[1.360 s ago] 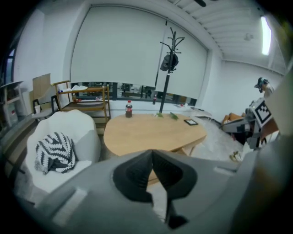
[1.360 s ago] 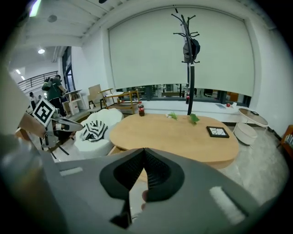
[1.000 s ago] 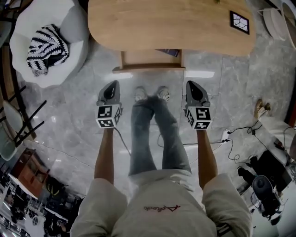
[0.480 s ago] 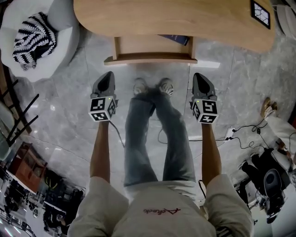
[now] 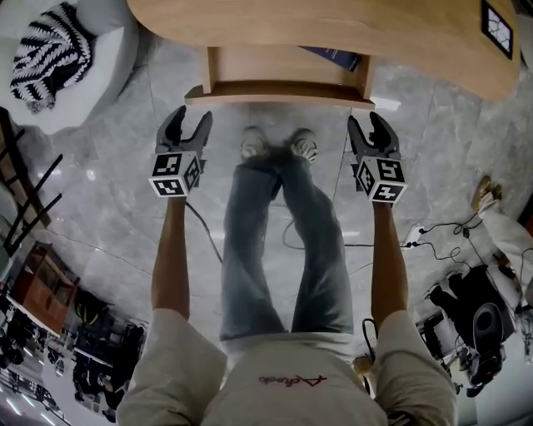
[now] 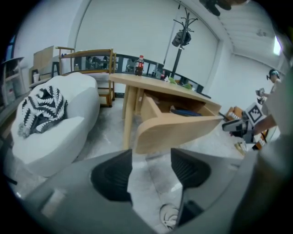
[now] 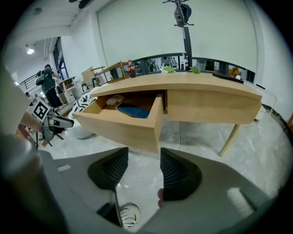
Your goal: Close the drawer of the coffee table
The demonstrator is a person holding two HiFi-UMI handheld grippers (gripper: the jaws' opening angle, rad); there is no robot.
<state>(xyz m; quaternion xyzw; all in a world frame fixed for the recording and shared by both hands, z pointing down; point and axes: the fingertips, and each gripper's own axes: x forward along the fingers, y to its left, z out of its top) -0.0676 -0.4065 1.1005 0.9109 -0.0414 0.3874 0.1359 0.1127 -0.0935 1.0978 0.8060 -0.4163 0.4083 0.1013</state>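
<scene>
Left gripper (image 5: 190, 125): black jaws apart, just been opening, nothing between them | Right gripper (image 5: 367, 129): jaws likewise just been opening, empty | Light wooden drawer (image 5: 279, 81): pulled out from under the oval light wooden coffee table (image 5: 333, 33), ahead of both grippers, untouched | Flat blue book (image 5: 333, 56): lying inside the drawer

Red cursive word across the pale shirt (image 5: 290, 379), bottom centre of the head view; too small and loopy to spell out. Square black-and-white codes, no letters, on the marker cube (image 5: 176, 175) of the left gripper (image 5: 191, 122) and on the like cube (image 5: 381, 180) of the right gripper (image 5: 367, 124). Another such code on a dark card (image 5: 497, 17) on the coffee table (image 5: 333, 33), upper right corner. Red label on a bottle (image 6: 139, 66), left gripper view, unreadable.
</scene>
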